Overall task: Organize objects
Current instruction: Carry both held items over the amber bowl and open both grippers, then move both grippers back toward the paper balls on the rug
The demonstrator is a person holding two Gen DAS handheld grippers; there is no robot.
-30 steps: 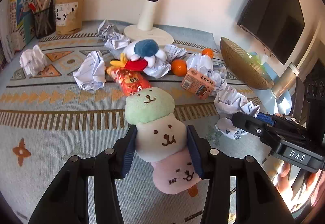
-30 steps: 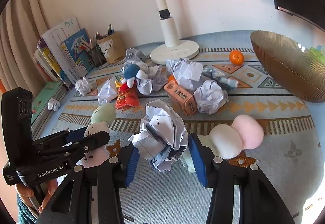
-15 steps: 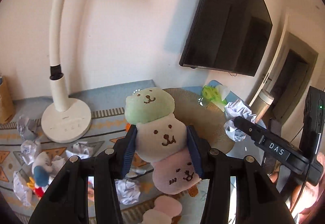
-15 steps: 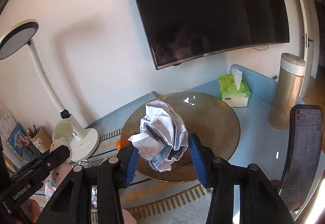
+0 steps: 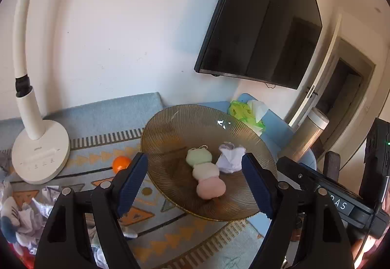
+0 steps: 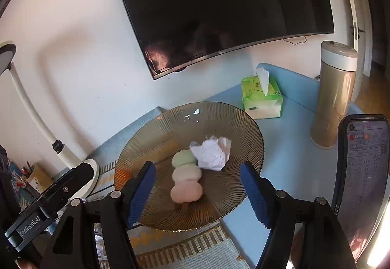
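Seen from the left wrist, the left tongs (image 5: 195,183) stand wide apart with nothing between their blue pads, having just been opening; the three-ball plush toy (image 5: 206,177), green on top, white in the middle and pink at the bottom, lies free in the ribbed amber bowl (image 5: 165,137), beyond and between the two fingers and touching neither. A crumpled paper ball (image 5: 230,157) lies in the bowl just beside the toy, near the right-hand pad. An orange (image 5: 121,163) sits on the patterned mat (image 5: 102,147) close to the left-hand pad, next to the white lamp base (image 5: 40,152), and the right tongs' body (image 5: 324,192) reaches in from the right. Seen from the right wrist, the right tongs (image 6: 197,192) are likewise spread and empty, their jaws having just been opening; the paper ball (image 6: 212,152) rests in the bowl (image 6: 243,127) ahead of them, touching the plush toy (image 6: 186,180), which lies lengthwise between the fingers without contact. Behind the bowl on the blue tabletop (image 6: 287,147) stand a green tissue pack (image 6: 262,98) and a tall flask (image 6: 332,95).
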